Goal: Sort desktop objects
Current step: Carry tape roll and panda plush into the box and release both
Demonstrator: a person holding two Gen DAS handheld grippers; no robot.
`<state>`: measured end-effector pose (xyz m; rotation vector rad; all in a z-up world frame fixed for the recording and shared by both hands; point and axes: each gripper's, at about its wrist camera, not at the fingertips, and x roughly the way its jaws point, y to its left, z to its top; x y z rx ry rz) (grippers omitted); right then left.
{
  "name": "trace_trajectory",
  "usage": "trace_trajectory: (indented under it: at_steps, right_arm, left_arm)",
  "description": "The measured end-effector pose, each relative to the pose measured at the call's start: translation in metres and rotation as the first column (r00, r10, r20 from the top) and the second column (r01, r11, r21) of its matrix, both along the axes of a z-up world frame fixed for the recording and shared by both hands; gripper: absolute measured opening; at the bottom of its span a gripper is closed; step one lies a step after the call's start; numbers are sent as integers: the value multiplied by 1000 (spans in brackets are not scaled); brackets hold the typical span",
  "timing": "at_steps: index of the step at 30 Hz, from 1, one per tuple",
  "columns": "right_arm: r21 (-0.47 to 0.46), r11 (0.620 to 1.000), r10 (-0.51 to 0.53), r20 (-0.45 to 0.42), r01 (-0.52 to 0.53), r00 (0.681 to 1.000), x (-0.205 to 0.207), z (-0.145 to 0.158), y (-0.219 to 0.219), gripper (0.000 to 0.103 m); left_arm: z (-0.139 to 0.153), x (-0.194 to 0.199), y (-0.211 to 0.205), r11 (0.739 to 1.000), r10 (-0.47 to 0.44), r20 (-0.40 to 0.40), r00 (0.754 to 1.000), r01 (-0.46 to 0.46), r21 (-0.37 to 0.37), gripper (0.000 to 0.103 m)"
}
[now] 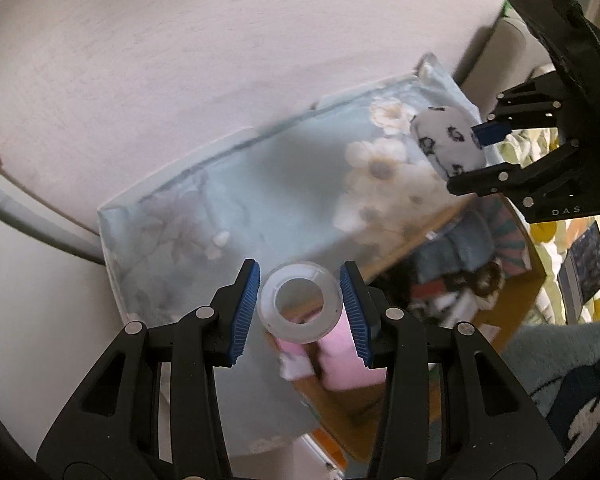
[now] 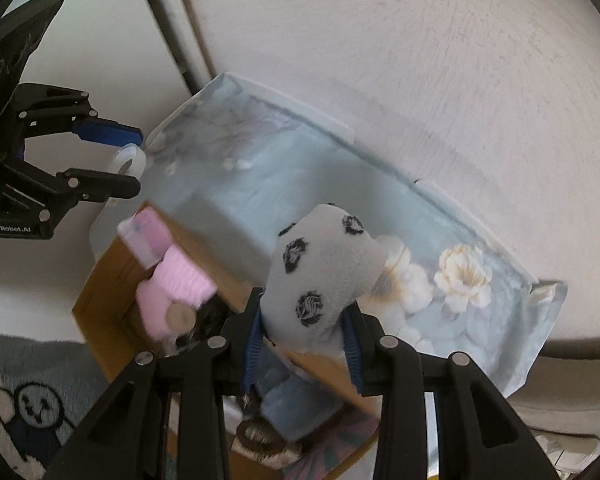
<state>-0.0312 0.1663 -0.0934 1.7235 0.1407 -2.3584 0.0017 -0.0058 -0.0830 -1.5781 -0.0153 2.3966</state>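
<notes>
Grippers held above a round, pale wooden table (image 1: 140,60), both pointing steeply down. My left gripper (image 1: 300,312) is clamped on a translucent white ring-shaped roll of tape (image 1: 300,304): the roll sits squarely between the two blue ribbed pads (image 1: 246,312), each pad pressing on its outer rim, and its hole faces the left wrist camera. In the right wrist view the same roll (image 2: 129,163) shows side-on in the left gripper (image 2: 134,162), over the table's left edge. My right gripper (image 2: 304,344) is closed on a soft white fabric piece with black rosette prints (image 2: 320,276); its lower end is pinched between the pads and the rest stands out past the fingertips. The left wrist view shows that piece (image 1: 446,140) in the right gripper (image 1: 480,152) towards the table's right edge. Beneath both grippers lies a pale blue sheet printed with white flowers (image 1: 228,208), spread over the table's near part. At the near edge stands an open brown cardboard box (image 2: 112,280), in which I see a pink knitted piece (image 2: 180,276) and other blurred soft items. Carpet with a cartoon figure (image 2: 32,408) covers the floor at the lower left of the right wrist view.
</notes>
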Motion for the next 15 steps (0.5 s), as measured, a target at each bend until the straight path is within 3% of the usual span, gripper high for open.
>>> trace_trajectory:
  at_steps: [8,15]
  right_arm:
    - [-16,999,41,34,-41,999,49,-8,-12,33]
    - [-60,998,36,80,-31,996,87,-33,-17,33]
  left_arm:
    - [-21,34,32,1000,-7,61,998,6,10,39]
    - [-39,55,52,1000,-1,98,995,1,5,39]
